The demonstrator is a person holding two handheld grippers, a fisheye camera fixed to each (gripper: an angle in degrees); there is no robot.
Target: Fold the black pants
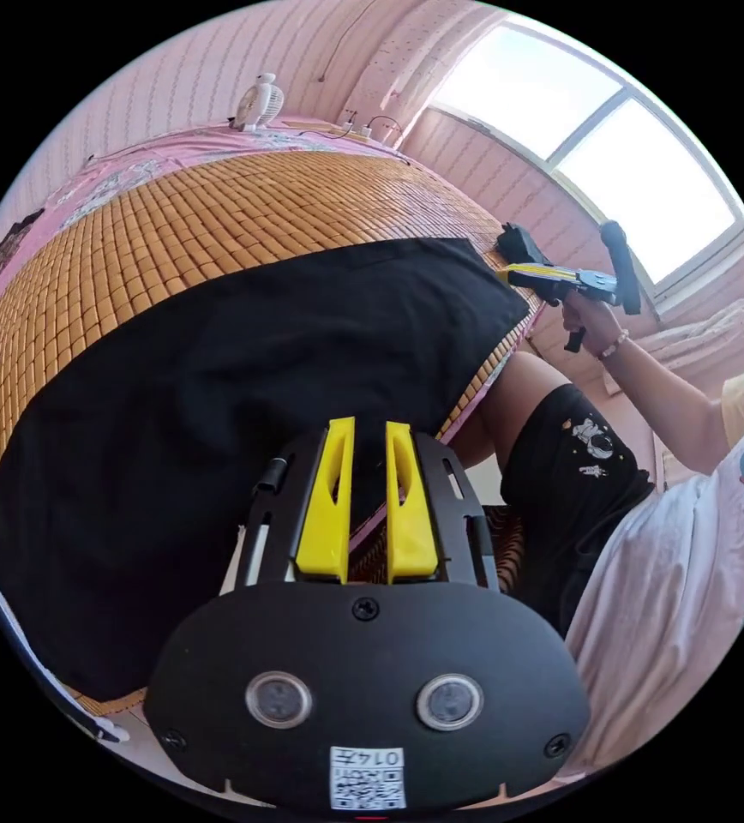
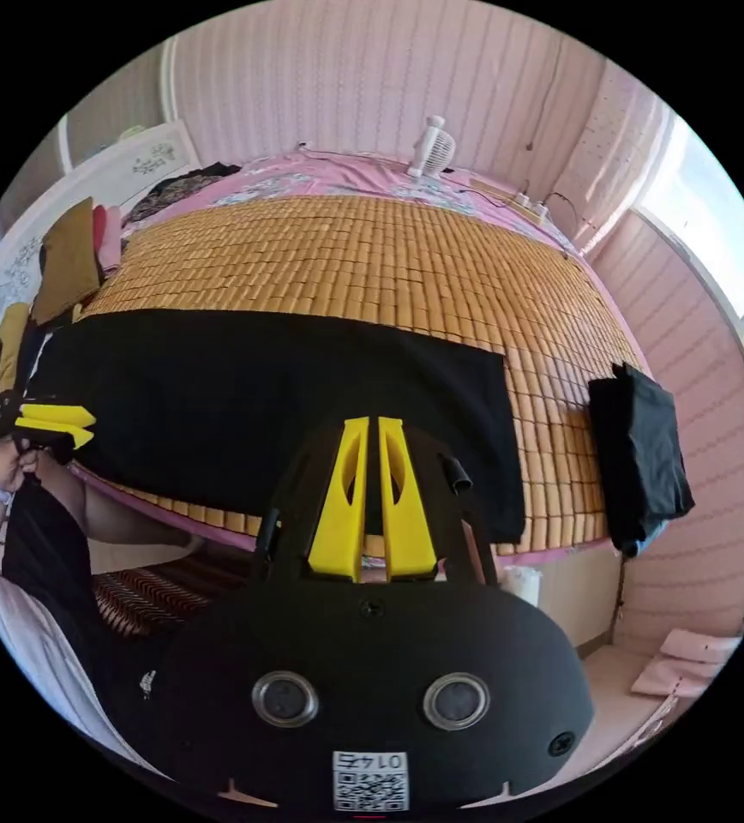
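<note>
The black pants [image 2: 261,386] lie spread flat across the near part of a bamboo mat [image 2: 372,249], reaching its front edge. My right gripper [image 2: 373,422] hovers before that edge near the pants' right end, its yellow jaws shut and holding nothing. Off the pants' left end, a hand holds my left gripper [image 2: 89,426]. In the left gripper view the pants [image 1: 243,386] stretch away under my left gripper [image 1: 370,424], whose jaws stand close together with a thin gap and no cloth between them. My right gripper [image 1: 502,273] hangs just past the far corner.
A folded black garment [image 2: 638,454] lies on the mat's right edge. Clothes [image 2: 68,257] are piled at the bed's left side. A small white fan [image 2: 434,147] stands at the head. The person [image 1: 578,480] stands against the front edge; a window [image 1: 595,129] is behind.
</note>
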